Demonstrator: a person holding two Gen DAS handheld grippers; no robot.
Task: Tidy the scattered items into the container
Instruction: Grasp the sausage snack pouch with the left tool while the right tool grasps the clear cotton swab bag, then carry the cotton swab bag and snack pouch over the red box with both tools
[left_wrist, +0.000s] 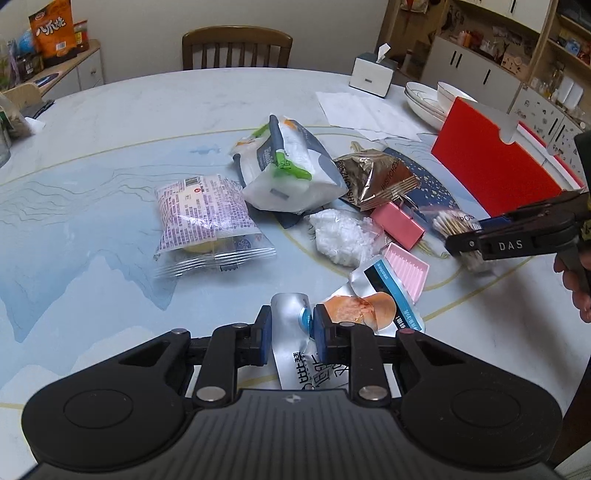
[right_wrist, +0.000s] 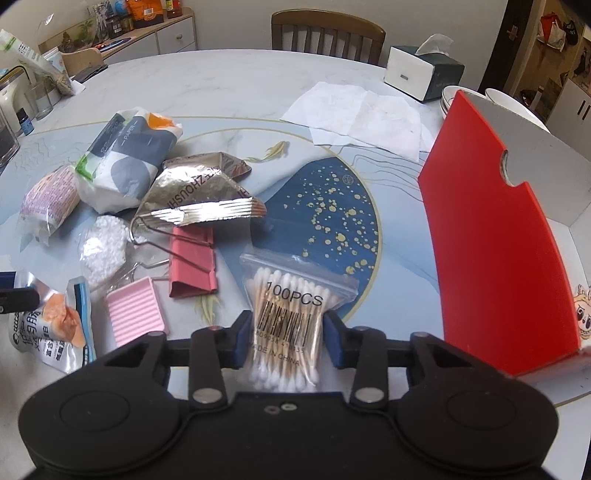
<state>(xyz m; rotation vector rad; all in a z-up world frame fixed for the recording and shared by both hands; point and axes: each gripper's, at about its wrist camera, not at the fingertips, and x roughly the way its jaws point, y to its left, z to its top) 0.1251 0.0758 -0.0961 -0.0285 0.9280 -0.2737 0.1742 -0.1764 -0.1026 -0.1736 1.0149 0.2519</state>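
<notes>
Cotton-swab bag (right_wrist: 291, 317) beside red container (right_wrist: 495, 251), binder clip (right_wrist: 192, 262).

Across the tabletop (left_wrist: 110, 122) from you stands a wooden chair (left_wrist: 236, 46). A tissue box (right_wrist: 421, 75) sits near the far edge, with flat paper sheets (right_wrist: 354, 114) before it. Stacked white bowls (left_wrist: 428, 98) rest beside it. An orange snack bag (left_wrist: 53, 27) tops the side cabinet (left_wrist: 79, 70).
</notes>
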